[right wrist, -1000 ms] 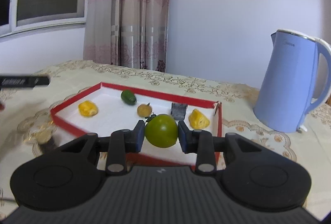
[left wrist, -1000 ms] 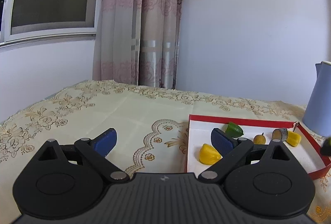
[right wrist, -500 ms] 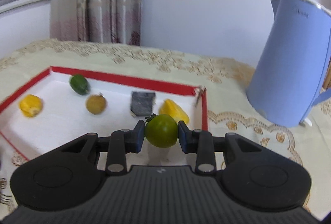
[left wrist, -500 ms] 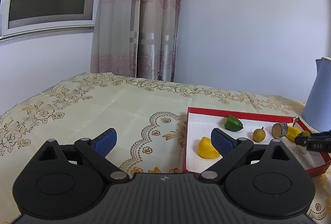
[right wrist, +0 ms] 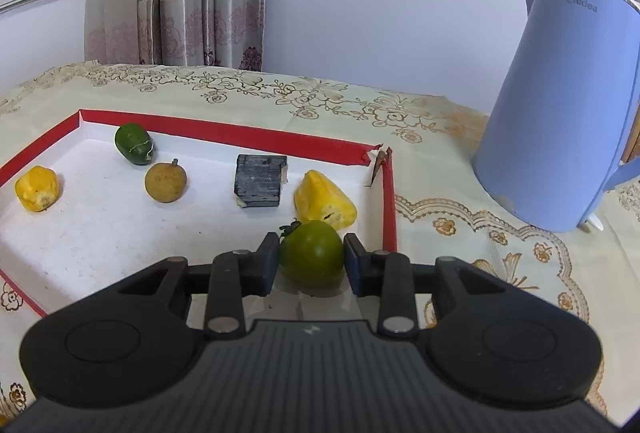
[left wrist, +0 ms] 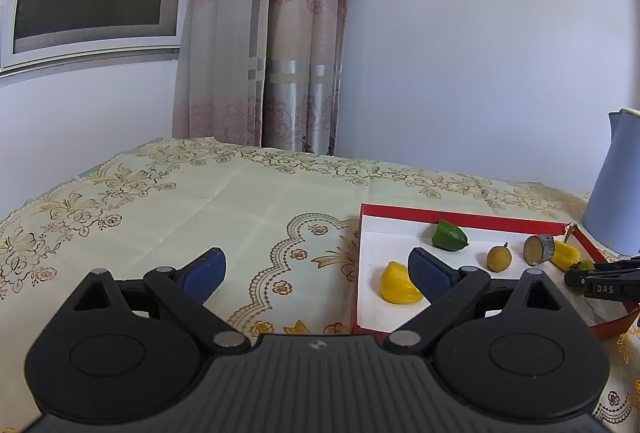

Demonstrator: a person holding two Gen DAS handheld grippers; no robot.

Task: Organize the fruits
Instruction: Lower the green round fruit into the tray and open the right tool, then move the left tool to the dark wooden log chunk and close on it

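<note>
Lowered since a second ago, the right claw (right wrist: 311,263) stays clamped on a round green tomato (right wrist: 312,257) inside the red-rimmed white tray (right wrist: 240,135), near release; left claw (left wrist: 316,273) spread, idle.

I am seeing a dark green tomato (right wrist: 312,257) between my right gripper's (right wrist: 311,265) black fingers, over a tray (right wrist: 248,135) showing a red rim and white floor. A pale blue kettle (right wrist: 560,121) is standing at right on cream cloth (left wrist: 200,201) patterned with gold flowers.
</note>
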